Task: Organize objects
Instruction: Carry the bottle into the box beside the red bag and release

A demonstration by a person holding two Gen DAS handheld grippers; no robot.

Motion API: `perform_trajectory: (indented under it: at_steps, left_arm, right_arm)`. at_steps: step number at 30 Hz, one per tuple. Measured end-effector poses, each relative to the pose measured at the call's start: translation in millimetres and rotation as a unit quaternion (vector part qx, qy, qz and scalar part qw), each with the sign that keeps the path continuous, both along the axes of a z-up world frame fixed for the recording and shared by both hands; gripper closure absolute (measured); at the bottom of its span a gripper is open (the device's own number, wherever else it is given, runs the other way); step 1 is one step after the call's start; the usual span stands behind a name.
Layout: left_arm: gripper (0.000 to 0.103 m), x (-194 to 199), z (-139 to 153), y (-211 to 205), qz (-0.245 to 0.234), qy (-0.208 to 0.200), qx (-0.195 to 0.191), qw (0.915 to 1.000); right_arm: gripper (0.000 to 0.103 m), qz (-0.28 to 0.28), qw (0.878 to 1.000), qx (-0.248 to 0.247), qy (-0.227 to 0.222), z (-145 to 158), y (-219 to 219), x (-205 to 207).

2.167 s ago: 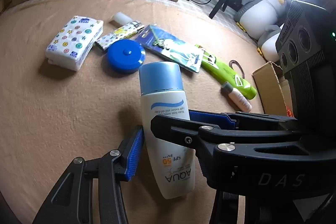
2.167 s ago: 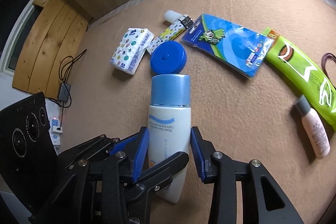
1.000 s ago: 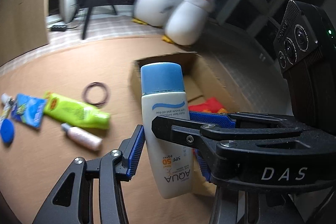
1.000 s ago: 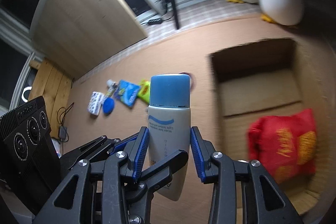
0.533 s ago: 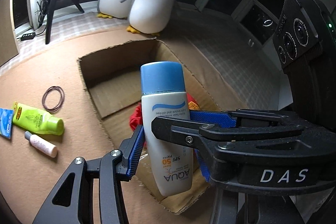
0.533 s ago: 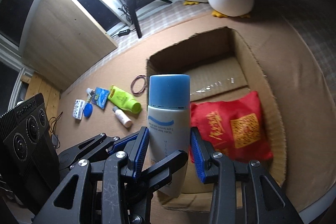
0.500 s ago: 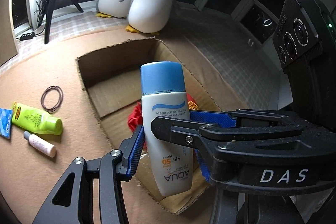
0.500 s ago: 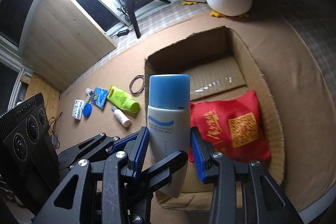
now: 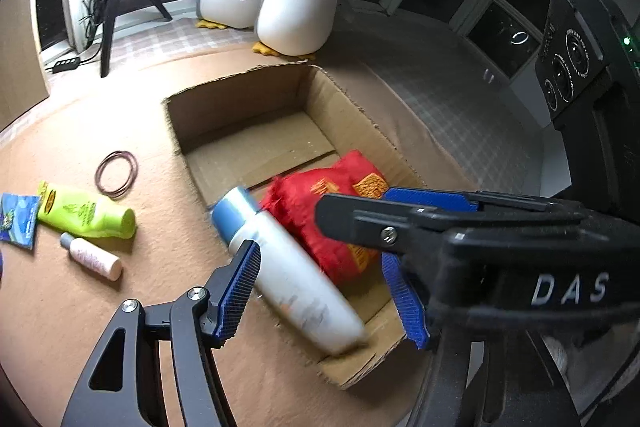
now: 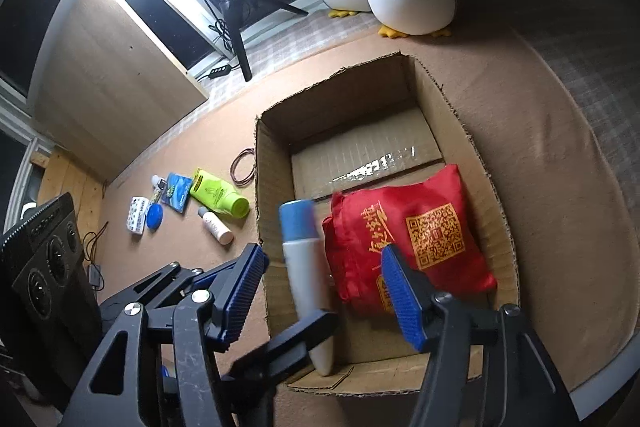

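Releasing the sunscreen bottle into the cardboard box.
Both grippers angle steeply down over the box's near end; the left gripper and right gripper have just been spreading their fingers, pads clear of the blurred bottle, which lies tilted beside the red bag bearing a QR code. "DAS" marks the left gripper.

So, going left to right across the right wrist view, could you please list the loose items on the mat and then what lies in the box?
Tissue pack → blue round lid → green tube → sunscreen bottle, inside the cardboard box → red bag, also inside.
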State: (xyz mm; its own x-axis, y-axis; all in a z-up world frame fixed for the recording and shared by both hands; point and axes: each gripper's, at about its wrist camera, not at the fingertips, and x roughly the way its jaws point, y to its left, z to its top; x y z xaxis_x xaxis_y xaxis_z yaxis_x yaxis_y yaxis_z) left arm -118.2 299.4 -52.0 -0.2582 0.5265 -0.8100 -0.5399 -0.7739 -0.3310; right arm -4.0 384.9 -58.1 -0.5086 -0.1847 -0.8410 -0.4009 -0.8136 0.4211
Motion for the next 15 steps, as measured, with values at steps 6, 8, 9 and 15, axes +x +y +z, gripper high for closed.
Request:
perform_trajectory:
  at_steps: [6, 8, 9, 15]
  left_arm:
    - [0.036, 9, 6, -28, 0.020, 0.005, -0.002, 0.9998]
    - [0.036, 10, 7, -39, 0.027, 0.005, -0.003, 0.9996]
    - [0.036, 10, 8, -46, 0.032, 0.007, -0.005, 0.9994]
    - [0.036, 13, 11, -91, 0.062, 0.012, -0.015, 0.9979]
  right_arm:
    - [0.045, 0.000, 1.000, -0.002, 0.002, -1, -7, 0]
    - [0.045, 0.001, 1.000, -0.001, 0.004, 0, -12, 0]
    - [0.045, 0.003, 1.000, 0.000, 0.004, 0, -15, -1]
    - [0.045, 0.017, 1.000, 0.000, 0.011, 4, -36, -6]
